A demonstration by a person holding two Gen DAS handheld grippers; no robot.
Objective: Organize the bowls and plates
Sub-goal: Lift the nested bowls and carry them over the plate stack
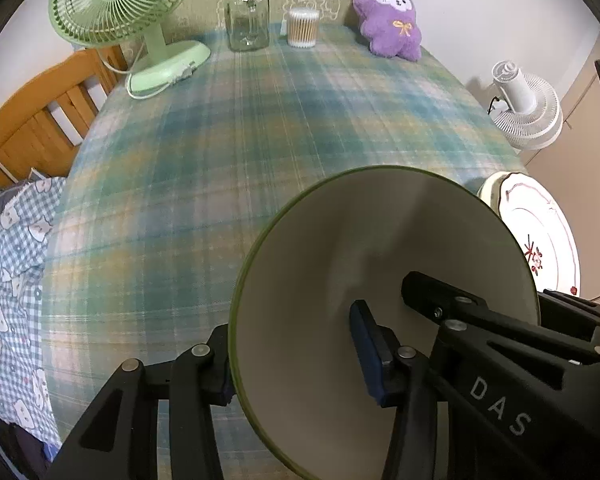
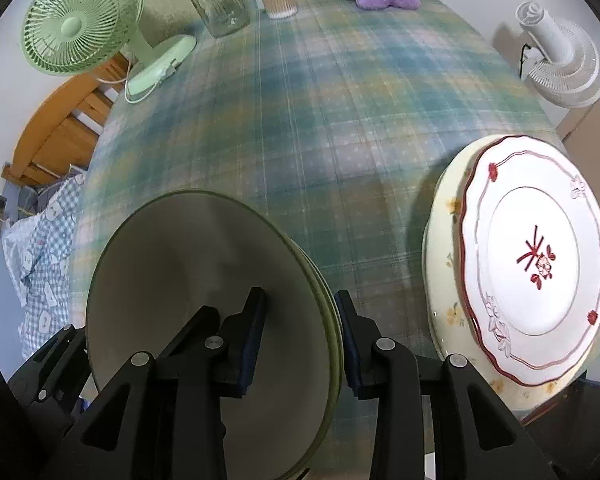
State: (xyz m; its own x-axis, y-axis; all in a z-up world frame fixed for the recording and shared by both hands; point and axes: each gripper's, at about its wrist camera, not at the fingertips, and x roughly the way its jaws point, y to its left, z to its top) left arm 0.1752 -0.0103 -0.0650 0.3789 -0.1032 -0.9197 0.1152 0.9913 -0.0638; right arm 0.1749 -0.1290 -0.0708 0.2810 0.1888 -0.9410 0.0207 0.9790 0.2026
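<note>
A cream bowl with a green rim [image 1: 320, 264] is at the table's near edge. My left gripper [image 1: 292, 356] straddles its left rim with one pad inside and one outside, and they look closed on the wall. In the right wrist view the same bowl [image 2: 188, 264] has my right gripper [image 2: 300, 344] across its right rim, one finger inside, one outside with a small gap. A white plate with a red pattern [image 2: 536, 256] lies on a larger cream floral plate [image 2: 444, 272] to the right. The plates [image 1: 540, 232] also show in the left wrist view.
A green desk fan [image 1: 120, 12], a glass jar [image 1: 247, 20], a tub of cotton swabs [image 1: 302, 28] and a purple plush toy [image 1: 392, 20] stand along the table's far edge. A white fan [image 1: 528, 108] is off the right side. A wooden bed frame [image 1: 40, 120] and checked bedding [image 1: 12, 280] are on the left.
</note>
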